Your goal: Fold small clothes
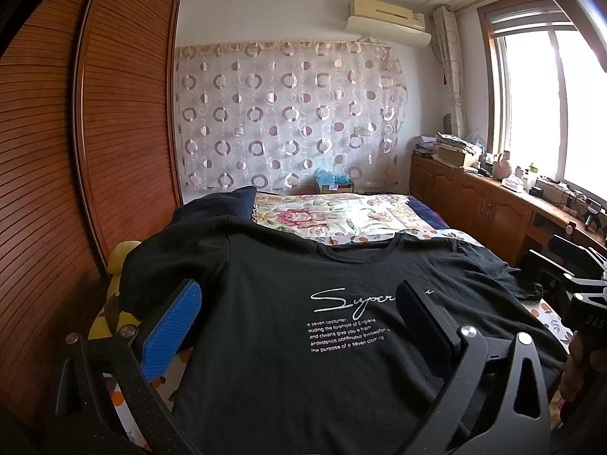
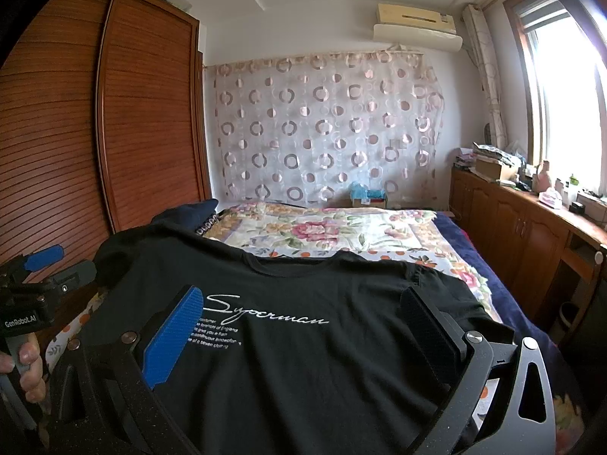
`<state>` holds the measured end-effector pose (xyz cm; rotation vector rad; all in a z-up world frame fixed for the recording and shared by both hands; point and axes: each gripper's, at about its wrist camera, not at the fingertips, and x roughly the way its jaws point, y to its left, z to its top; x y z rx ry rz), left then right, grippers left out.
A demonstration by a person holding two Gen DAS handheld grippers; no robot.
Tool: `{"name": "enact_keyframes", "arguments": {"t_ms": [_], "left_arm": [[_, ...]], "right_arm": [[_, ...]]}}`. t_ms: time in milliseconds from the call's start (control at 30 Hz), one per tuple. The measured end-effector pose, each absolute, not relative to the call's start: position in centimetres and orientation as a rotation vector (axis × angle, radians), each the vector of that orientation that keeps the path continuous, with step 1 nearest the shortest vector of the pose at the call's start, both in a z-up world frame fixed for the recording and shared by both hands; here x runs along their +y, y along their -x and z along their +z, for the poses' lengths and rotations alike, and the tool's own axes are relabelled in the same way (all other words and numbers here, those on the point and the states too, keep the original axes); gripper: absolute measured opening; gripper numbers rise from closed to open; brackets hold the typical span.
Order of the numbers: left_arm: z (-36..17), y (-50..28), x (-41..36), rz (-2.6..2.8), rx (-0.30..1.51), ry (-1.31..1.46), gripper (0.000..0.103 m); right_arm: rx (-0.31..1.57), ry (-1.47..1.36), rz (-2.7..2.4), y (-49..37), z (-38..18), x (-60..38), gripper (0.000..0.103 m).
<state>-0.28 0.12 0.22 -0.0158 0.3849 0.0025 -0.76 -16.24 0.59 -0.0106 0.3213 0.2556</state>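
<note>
Both grippers are hanging wide open, holding nothing: black T-shirt (image 1: 303, 341) is lying flat just ahead of left gripper (image 1: 296, 326) and right gripper (image 2: 303, 326), collar pointing away.

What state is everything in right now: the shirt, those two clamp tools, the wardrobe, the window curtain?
Black T-shirt: spread flat on the bed, print up, unfolded.
Left hand-held gripper: open, above the shirt, holding nothing.
Right hand-held gripper: open, above the shirt, holding nothing.
Wardrobe doors: closed.
Window curtain: drawn aside.
Air conditioner: cannot tell whether it is running.
</note>
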Motion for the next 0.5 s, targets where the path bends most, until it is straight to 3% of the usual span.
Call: {"name": "enact_keyframes", "arguments": {"t_ms": [500], "left_arm": [[0.22,0.28,0.10,0.003,0.383,0.013,0.103]], "right_arm": [[0.319,0.010,0.254,0.60,0.74,-16.43,0.103]]}}
